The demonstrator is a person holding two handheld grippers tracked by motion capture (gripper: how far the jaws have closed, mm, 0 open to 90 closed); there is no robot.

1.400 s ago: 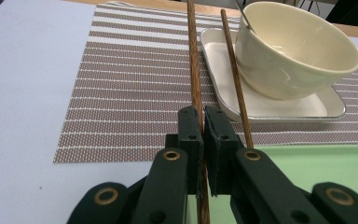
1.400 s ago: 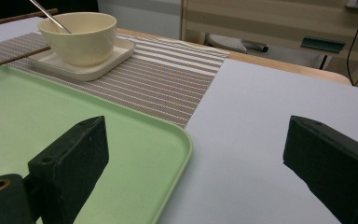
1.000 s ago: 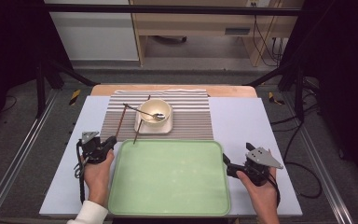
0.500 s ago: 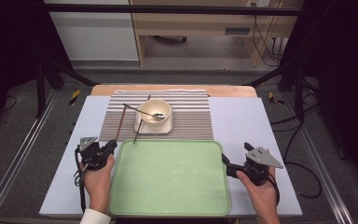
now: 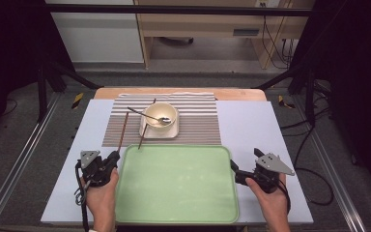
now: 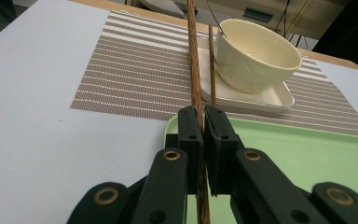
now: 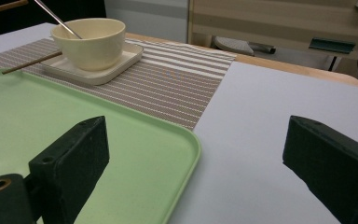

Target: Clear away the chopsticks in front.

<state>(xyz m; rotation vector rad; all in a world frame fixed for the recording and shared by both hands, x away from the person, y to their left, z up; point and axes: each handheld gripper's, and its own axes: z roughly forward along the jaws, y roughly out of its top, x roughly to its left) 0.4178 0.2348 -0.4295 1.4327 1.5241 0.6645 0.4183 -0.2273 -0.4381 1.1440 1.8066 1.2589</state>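
Two chopsticks lie near the left gripper [image 5: 110, 163], and compared with a second ago that gripper has slid back toward the person and inward, from beside the mat's corner to the near-left corner of the green tray [image 5: 176, 212]. Its jaws are now pressed together on the left chopstick [image 6: 195, 79], pinching it close to its near end, as the left gripper view shows plainly. The right gripper [image 5: 239, 171] has barely moved and sits at the tray's right edge with its jaws spread wide, holding nothing. The left chopstick runs lengthwise away from the person, its far tip out on the striped placemat [image 5: 200, 123] and its near end in the jaws just at the tray's rim; in the high view it tilts slightly to the right as it goes away. The second chopstick [image 5: 146, 126] lies apart to its right, roughly parallel, leaning across the edge of the square plate [image 5: 170, 132] beside the bowl. The cream bowl [image 5: 160, 115] stands on that plate in the middle of the placemat and holds a metal spoon [image 5: 149, 116], whose handle sticks out over the rim to the left. The tray lies flat on the table between the two grippers, just nearer than the placemat, and has nothing in it.
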